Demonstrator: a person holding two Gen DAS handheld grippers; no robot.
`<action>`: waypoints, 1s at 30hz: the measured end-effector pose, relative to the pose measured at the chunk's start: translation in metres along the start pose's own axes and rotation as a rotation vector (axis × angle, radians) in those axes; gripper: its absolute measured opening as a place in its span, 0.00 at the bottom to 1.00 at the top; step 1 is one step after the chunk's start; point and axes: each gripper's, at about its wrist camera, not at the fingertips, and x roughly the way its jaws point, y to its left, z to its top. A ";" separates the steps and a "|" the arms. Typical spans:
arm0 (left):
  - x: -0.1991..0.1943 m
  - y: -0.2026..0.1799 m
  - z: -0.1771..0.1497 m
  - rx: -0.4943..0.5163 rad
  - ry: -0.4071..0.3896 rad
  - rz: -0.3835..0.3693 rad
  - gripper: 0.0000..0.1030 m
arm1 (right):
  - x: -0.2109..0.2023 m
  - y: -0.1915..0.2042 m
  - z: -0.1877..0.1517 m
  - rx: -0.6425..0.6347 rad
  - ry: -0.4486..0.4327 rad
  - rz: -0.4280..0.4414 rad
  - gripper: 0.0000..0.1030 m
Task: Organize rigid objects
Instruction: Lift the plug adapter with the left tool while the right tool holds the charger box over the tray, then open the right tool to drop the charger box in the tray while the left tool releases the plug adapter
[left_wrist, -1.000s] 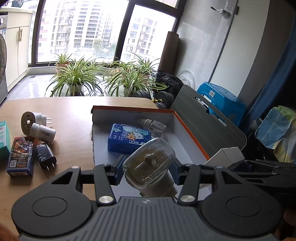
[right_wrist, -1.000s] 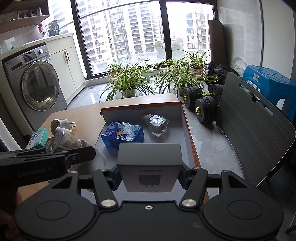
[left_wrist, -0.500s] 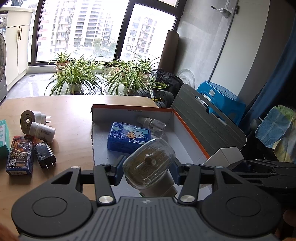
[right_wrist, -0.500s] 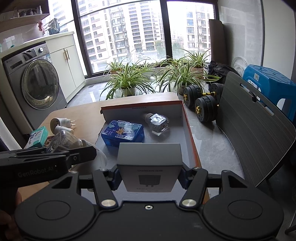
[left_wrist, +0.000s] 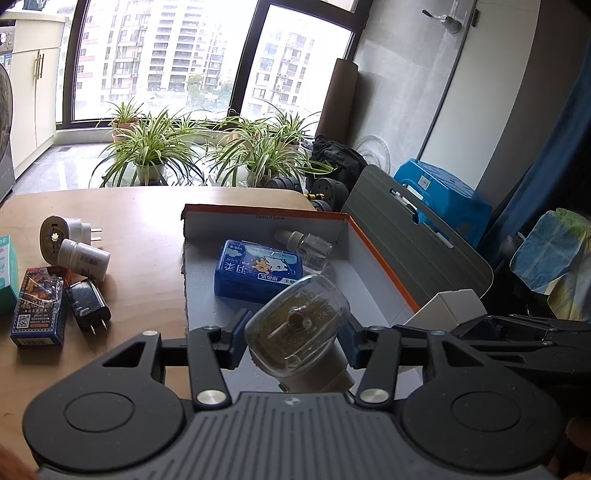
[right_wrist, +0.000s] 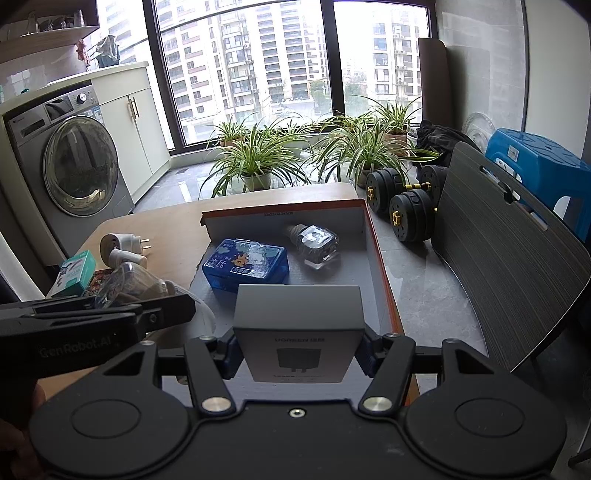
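My left claw (left_wrist: 295, 338) was clamped on a clear-capped plug-in device (left_wrist: 299, 328), its domed cap tilted up toward the camera, and I held it just above the near end of the open cardboard box (left_wrist: 380, 258). My right claw (right_wrist: 298, 350) pinched a grey carton (right_wrist: 298, 332) by its two sides, printed face toward me, hanging over the near right part of the same box (right_wrist: 373, 251).

Inside the box lay two things — a blue pack (left_wrist: 258, 271) flat on the floor near the middle, and a small glass bottle (left_wrist: 310, 245) on its side beyond it, toward the far wall. In the right wrist view the blue pack (right_wrist: 245, 264) sat left of the bottle (right_wrist: 316, 242), the two close but apart.

Left of the box, on the wooden counter (left_wrist: 140, 221), sat the rest: a round white plug adapter (left_wrist: 61, 234), a white pill bottle (left_wrist: 83, 258) lying just in front of it, a black charger (left_wrist: 88, 304), a dark card box (left_wrist: 38, 306) beside the charger, and a teal carton (left_wrist: 7, 273) at the picture's edge — all outside the box.
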 end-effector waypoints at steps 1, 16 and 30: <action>0.000 0.000 0.000 -0.001 0.000 0.000 0.49 | 0.000 0.000 0.001 -0.001 0.000 0.000 0.69; 0.003 0.001 -0.001 -0.012 0.013 0.000 0.49 | 0.004 0.000 -0.002 0.016 -0.011 0.003 0.70; 0.010 0.000 -0.002 -0.018 0.047 -0.009 0.50 | -0.016 -0.017 0.014 0.108 -0.150 -0.027 0.79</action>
